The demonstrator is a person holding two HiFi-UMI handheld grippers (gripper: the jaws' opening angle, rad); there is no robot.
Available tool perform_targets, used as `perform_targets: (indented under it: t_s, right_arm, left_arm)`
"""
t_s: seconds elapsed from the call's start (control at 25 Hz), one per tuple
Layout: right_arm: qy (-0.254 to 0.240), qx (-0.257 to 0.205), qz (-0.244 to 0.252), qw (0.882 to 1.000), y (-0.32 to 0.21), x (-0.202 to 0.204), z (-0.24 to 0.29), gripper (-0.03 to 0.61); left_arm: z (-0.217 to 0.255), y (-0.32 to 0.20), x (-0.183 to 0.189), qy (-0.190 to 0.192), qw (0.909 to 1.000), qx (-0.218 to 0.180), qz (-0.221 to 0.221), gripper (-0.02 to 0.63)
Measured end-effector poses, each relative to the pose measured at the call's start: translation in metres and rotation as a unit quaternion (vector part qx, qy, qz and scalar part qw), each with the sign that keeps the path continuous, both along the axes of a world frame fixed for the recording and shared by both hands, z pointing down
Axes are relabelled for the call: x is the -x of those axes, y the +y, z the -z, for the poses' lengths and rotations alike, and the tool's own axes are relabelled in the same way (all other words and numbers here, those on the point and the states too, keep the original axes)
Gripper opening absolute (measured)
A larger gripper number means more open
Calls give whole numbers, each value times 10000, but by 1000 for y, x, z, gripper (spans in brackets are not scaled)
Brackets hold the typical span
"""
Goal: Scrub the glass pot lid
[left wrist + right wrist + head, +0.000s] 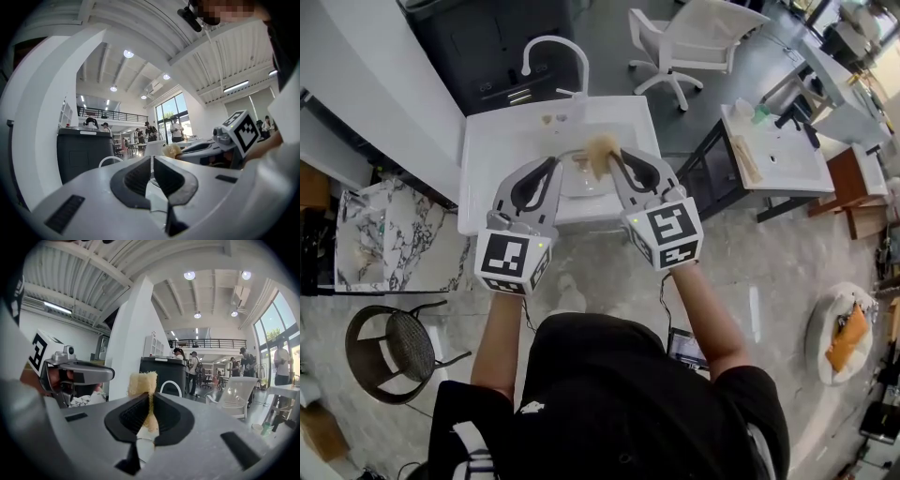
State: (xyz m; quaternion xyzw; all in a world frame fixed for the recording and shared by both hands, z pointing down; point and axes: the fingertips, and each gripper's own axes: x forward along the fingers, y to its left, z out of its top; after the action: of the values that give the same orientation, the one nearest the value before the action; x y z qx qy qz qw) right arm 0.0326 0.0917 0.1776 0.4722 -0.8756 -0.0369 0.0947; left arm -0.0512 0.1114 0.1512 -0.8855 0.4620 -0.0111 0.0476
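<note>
Right tongs [149, 398] clenched on sponge [143, 380], left tongs [153, 161] clenched, apparently on glass lid [579, 180] rim over sink [502, 141]; we judge scrub step in hand, next: press sponge to glass w/ lid steady.

A white office chair [698, 28] stands beyond the sink [487, 159], a round black chair [403, 349] beside a marble table [366, 248].

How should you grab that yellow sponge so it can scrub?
Like the right tool has it: pinch the sponge by its flat faces near one end, coming from the person's side, so the free end pokes past the tips.
</note>
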Motion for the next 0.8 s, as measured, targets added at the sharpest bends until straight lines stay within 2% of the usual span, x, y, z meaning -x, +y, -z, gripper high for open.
perform_targets:
  t_s: [0.8]
  right_arm:
    - [47, -87, 141, 9999, 79, -15, 2, 18]
  left_arm:
    - [-4, 85, -16, -76, 9998, -3, 205, 18]
